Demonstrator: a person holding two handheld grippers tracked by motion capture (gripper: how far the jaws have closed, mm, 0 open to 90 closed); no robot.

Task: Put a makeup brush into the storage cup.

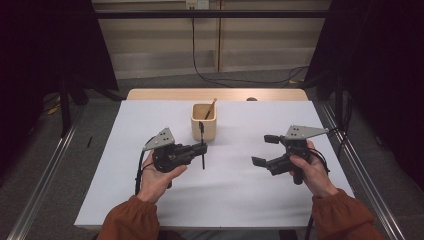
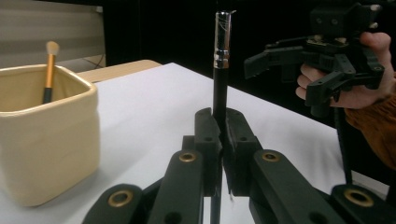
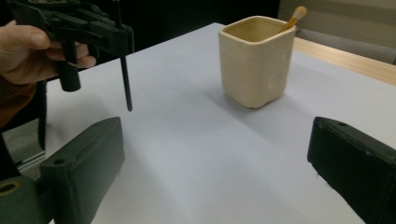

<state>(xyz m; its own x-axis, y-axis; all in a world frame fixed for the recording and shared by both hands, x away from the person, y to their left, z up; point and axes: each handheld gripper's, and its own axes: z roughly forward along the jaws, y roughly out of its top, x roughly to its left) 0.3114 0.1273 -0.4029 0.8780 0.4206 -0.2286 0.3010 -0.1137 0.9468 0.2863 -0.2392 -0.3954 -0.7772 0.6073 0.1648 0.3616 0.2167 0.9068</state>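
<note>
One black brush (image 2: 219, 79) is clamped upright in the left claw (image 1: 202, 148), just near of the cream cup (image 1: 203, 129), probably so it can drop in beside the brush (image 2: 49, 65) already inside; the right claw (image 1: 265, 150) waits open, holding nothing, with free white surface (image 1: 240, 200) all around

White-topped table (image 1: 150, 200), rectangular, with a pale wood strip (image 1: 217, 94) along the far edge at 12 o'clock. Standing directly on it: one cream square-sided cup (image 1: 204, 125), upright, a little toward 12 o'clock from the table's middle. A small dark object (image 1: 251, 99) lies on the wood strip toward 1 o'clock, too small to identify. Left gripper view shows the cup (image 2: 46, 135) resting on the white surface (image 2: 149, 112); right gripper view shows the cup (image 3: 254, 60) upright on the surface (image 3: 201, 154).
</note>
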